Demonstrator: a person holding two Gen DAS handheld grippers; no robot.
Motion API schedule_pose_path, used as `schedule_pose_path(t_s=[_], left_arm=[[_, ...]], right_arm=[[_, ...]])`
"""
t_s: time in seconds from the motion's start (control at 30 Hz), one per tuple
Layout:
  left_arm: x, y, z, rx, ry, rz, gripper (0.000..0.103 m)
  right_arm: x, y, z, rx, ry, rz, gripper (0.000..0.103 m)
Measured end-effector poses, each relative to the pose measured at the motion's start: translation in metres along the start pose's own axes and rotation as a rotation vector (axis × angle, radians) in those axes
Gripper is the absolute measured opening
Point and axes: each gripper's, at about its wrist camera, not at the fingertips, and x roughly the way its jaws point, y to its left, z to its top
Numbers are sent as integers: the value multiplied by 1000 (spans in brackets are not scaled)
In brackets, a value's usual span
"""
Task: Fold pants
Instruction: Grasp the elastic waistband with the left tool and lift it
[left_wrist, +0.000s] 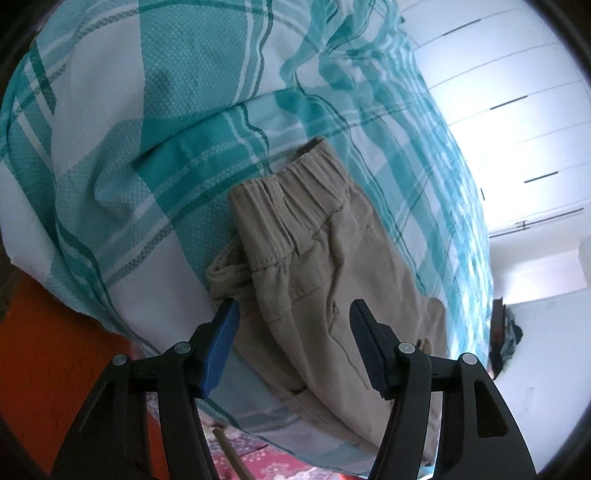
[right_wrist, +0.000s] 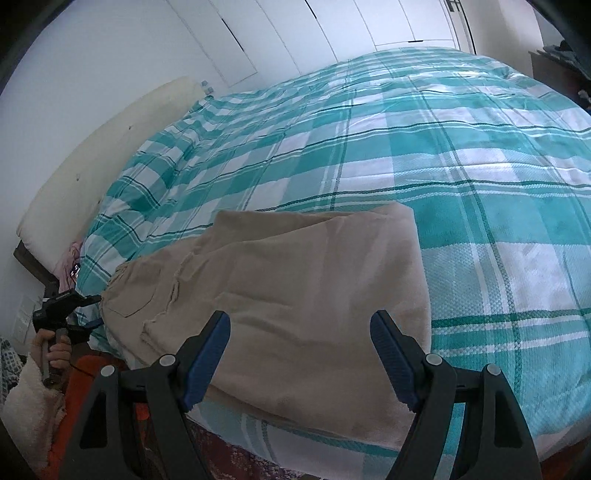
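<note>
Hidden and cut-off parts

The pants run behind the right gripper's fingers; the bedside clutter is too blurred, perhaps clothing.

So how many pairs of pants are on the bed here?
1: beige pants folded near the bed's front edge, waistband towards the left gripper. Others could be out of view.

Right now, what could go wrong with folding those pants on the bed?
The beige pants lie close to the bed's near edge, so a tug might slide them off the checked blanket. The left gripper might pinch only the loose drawstring loop beside the waistband, so the fold could come out crooked.
</note>
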Motion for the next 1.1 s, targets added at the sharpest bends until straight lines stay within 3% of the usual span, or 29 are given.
schedule_pose_path(t_s=[0.07, 0.1, 0.13, 0.2, 0.3, 0.43, 0.53, 0.63, 0.67, 0.7, 0.77, 0.97, 1.0, 1.1], left_arm=[[1, 0, 2, -1, -20, -10, 61], [-1, 1, 3, -9, -47, -30, 41], [-4, 4, 2, -20, -62, -40, 28], [-7, 12, 1, -77, -73, -74, 16], [-25, 12, -6, -69, -93, -140, 12], [-14, 21, -11, -31, -52, -20, 11], [-14, 19, -10, -30, -49, -7, 12], [-28, 17, -12, -38, -45, -22, 22], [-35, 20, -13, -56, -59, -40, 37], [-40, 20, -12, -72, -81, -47, 63], [-46, 27, -13, -91, -130, -30, 80], [-5, 25, -11, -109, -31, -53, 78], [0, 22, -13, -106, -23, -65, 71], [8, 7, -13, -76, -16, -3, 66]], right_arm=[[-1, 0, 0, -2, -4, 1, 78], [-2, 0, 0, -5, -5, 1, 78], [-3, 1, -1, -7, -6, 0, 78], [-2, 1, -1, -9, -4, -2, 78], [-3, 2, -1, -9, -5, 0, 78], [-8, 8, -1, -32, -22, 1, 78], [3, 10, -3, -34, 9, 10, 78], [6, 14, -6, -45, 23, 17, 78], [4, 16, -7, -61, 19, 19, 78], [3, 18, -7, -73, 17, 17, 78], [4, 18, -8, -80, 17, 10, 78], [12, 13, -9, -49, 38, 21, 78], [12, 15, -9, -60, 38, 17, 78], [8, 19, -8, -87, 9, 17, 78]])
